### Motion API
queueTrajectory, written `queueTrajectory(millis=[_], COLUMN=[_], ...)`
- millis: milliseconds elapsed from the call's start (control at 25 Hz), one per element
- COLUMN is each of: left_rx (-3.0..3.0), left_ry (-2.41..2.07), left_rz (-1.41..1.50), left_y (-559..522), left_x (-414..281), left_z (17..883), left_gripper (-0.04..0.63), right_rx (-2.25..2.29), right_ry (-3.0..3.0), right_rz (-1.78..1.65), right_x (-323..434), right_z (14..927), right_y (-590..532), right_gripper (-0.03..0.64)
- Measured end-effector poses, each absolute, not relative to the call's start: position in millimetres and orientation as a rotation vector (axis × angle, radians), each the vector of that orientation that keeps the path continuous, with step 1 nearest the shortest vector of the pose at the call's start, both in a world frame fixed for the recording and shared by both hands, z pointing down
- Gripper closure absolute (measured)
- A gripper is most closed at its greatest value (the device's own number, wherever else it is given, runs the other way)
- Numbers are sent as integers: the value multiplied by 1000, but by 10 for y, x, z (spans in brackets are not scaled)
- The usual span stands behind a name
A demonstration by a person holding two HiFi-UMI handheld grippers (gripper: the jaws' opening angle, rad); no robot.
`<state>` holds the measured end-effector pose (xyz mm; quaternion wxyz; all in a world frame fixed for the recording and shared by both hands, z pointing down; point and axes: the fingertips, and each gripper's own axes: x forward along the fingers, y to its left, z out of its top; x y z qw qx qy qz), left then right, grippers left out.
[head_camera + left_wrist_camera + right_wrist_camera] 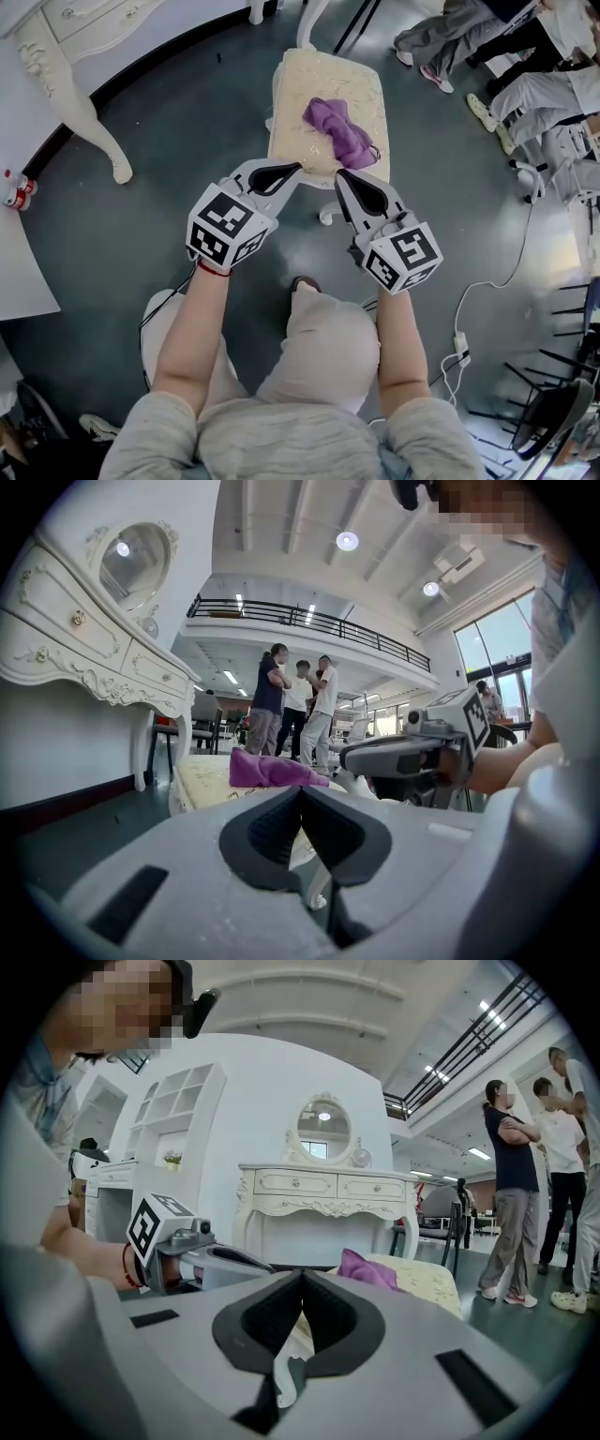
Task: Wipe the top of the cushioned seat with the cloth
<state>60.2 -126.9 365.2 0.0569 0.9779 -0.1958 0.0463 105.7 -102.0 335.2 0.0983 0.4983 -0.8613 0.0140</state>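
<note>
floor: dark grey-green, smooth, faintly glossy, in a tall white hall with a dark-railed gallery.

cushioned seat: square with rounded corners, cream fabric with a pale woven pattern, padded top, on a white carved frame with curved legs. it stands on the floor ahead of the person.

cloth: purple, soft, crumpled into a loose ridge with folds. it lies on the seat top, toward its near right part, in one heap. in the left gripper view and the right gripper view it rises as a low peaked mound above the cushion.

left claw: grey moulded plastic shell, black ribbed pads, a cube with black-and-white square markers at the rear. its jaws are pressed together with nothing between them. the tip sits at the near edge of the seat, apart from the cloth.

right claw: same build. its jaws are also closed tip to tip and empty. it sits just beside the left claw at the near edge of the seat, and the cloth lies beyond it, untouched.

dressing table: white, ornate, scrolled apron, small drawers, oval mirror on top, tapered cabriole legs.

wrist band: thin, red, on the left wrist.

cable: white, thin, looping over the floor at the right.

bystanders: standing at the far side of the seat.
</note>
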Motion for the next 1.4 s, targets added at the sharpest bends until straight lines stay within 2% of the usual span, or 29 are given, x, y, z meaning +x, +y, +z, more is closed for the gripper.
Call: queueTrajectory(millis=[1400], left_rx=[2965], left_ry=[-589], left_rz=[162], left_y=[-1283], left_x=[621], left_z=[3693], left_gripper=[583], right_rx=[1521], right_ry=[-2502], right_rz=[129], right_x=[1153], right_z=[3546], right_y=[-1067], right_gripper=[609])
